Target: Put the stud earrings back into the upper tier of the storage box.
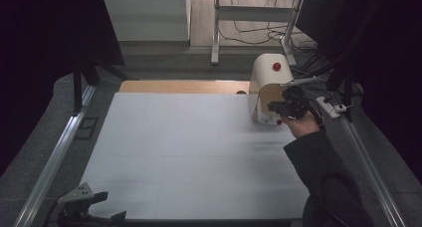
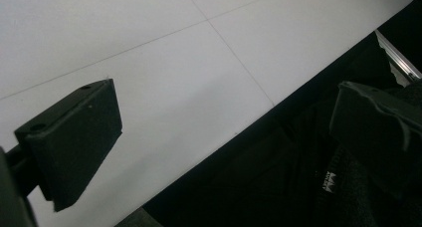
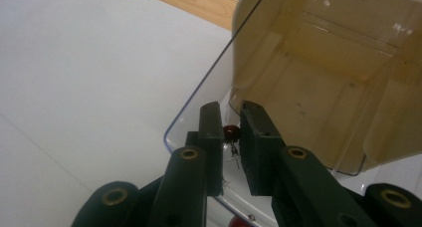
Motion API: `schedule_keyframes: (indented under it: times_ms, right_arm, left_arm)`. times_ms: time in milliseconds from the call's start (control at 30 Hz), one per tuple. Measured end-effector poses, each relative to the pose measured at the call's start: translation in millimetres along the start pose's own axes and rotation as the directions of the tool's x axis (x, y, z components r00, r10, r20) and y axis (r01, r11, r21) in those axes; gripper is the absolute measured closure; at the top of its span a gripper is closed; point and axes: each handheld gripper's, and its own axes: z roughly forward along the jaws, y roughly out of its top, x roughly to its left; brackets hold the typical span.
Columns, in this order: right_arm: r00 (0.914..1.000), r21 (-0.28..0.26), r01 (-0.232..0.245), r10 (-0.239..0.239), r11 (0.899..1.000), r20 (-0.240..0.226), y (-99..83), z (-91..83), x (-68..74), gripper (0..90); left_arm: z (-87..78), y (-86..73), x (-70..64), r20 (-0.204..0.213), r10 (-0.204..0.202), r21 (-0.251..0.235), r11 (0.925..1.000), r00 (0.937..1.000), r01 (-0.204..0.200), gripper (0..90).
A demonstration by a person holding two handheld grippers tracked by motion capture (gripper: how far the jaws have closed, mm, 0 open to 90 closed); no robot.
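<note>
A bread box stands on the desk at its far right corner. The right hand-held gripper is at the front of the box, its jaws on either side of the lid's knob. The left hand-held gripper lies at the desk's near left corner, well apart from the box.

White bread box, red knob, black gripper

The white table lay bare across its middle and left, leaving wide room to pass, while the domed bread box with its clear lid blocked the far right corner.
</note>
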Motion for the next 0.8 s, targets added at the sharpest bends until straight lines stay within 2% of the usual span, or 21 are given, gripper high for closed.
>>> schedule_keyframes:
  times_ms: [400, 500, 800]
  right_arm:
    - [0.9993, 0.039, -0.022, 0.021, 0.999, 0.032, -2.7, 17.1, -6.3, 78.2]
    - [0.9991, 0.049, -0.022, 0.021, 0.999, 0.038, -3.4, 19.1, -6.6, 75.2]
    - [0.9996, 0.013, -0.013, 0.013, 1.000, 0.027, -0.7, 7.7, -2.2, 63.9]
  left_arm:
    - [0.0, -0.2, -0.3, -0.001, 0.003, 0.001, 1.0000, 1.0000, -0.003, 0.3]
    - [-0.1, -0.3, -0.4, -0.002, 0.004, 0.001, 1.0000, 1.0000, -0.004, 0.3]
    - [-0.4, -0.5, -0.6, -0.002, 0.004, 0.001, 1.0000, 1.0000, -0.004, 0.7]
